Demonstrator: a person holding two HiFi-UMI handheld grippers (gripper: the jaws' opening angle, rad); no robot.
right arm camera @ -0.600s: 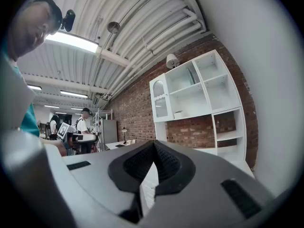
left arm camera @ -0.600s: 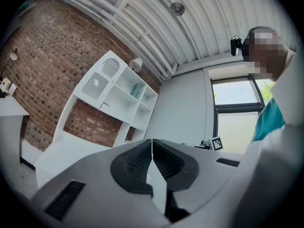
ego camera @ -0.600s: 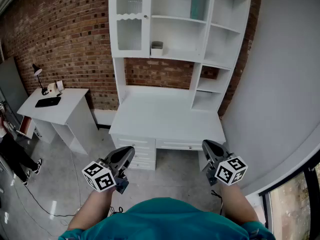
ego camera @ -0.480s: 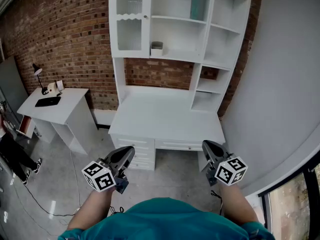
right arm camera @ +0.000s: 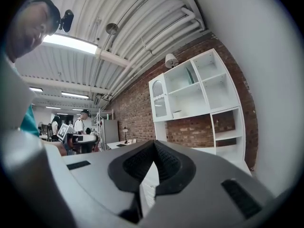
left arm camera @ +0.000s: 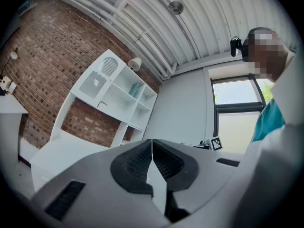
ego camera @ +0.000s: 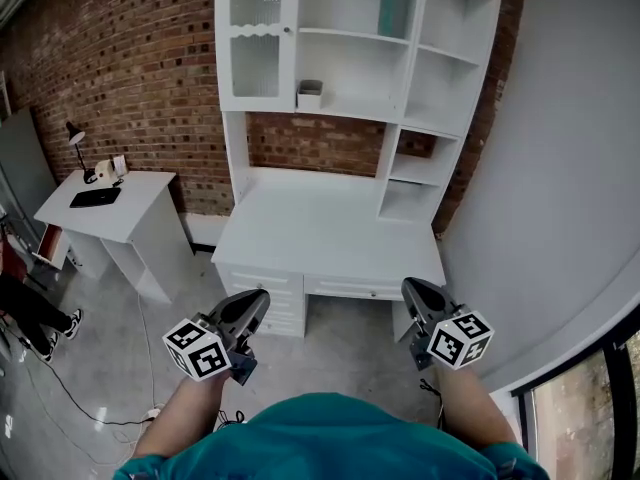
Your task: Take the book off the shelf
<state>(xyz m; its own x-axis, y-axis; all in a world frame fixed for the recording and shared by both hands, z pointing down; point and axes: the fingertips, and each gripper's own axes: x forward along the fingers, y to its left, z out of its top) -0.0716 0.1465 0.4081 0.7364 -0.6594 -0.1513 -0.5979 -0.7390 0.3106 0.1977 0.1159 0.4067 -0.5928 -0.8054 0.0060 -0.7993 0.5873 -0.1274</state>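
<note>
A teal book (ego camera: 393, 6) stands upright on the top shelf of the white hutch (ego camera: 355, 118), also seen as a teal book (left arm camera: 135, 89) in the left gripper view and a teal book (right arm camera: 190, 74) in the right gripper view. My left gripper (ego camera: 258, 304) is held low in front of the desk, jaws shut and empty. My right gripper (ego camera: 412, 295) hangs level with it on the right, also shut with nothing between the pads. Both are far below and short of the book.
The white desk top (ego camera: 330, 233) under the hutch has drawers (ego camera: 265, 298) at its front. A small grey box (ego camera: 310, 93) sits on a middle shelf. A second white desk (ego camera: 105, 208) with a lamp stands at the left. A grey wall (ego camera: 560, 168) is close on the right.
The head view has shifted slightly, so the hutch and desk sit a little to the left and lower. Both grippers keep the same place and stay shut.
</note>
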